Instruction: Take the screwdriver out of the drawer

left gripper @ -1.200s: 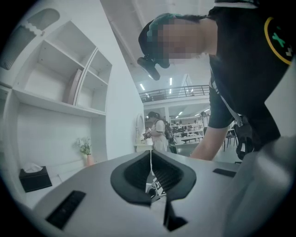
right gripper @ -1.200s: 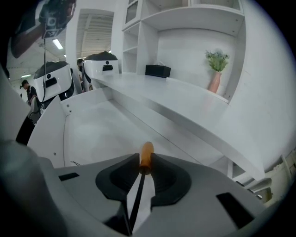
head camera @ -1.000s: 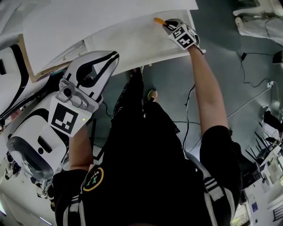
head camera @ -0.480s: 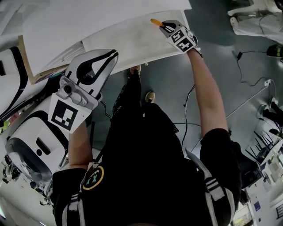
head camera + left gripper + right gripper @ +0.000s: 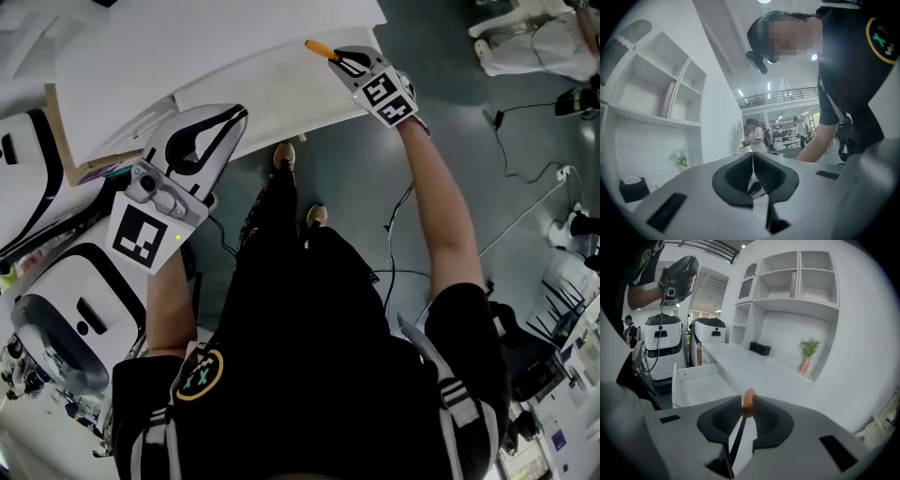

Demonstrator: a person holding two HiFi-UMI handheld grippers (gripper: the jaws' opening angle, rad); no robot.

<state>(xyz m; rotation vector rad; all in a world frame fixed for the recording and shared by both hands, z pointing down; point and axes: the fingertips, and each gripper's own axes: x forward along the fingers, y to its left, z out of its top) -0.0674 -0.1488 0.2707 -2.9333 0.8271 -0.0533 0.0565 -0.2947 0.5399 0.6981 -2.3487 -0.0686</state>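
At the left, the left hand-held gripper (image 5: 234, 117) hangs in the air near the left corner of the open white drawer (image 5: 272, 98). Its jaws are closed together with nothing between them. At the right, the right hand-held gripper (image 5: 339, 62) holds the screwdriver (image 5: 319, 49) in narrow jaws. The orange handle sticks out past the tips, above the drawer, close to the worktop (image 5: 187, 47).

shirt (image 5: 309, 319): black, white-striped | badge (image 5: 199, 373): yellow ring | left hand-held gripper (image 5: 234, 117): white, black-trimmed, square marker
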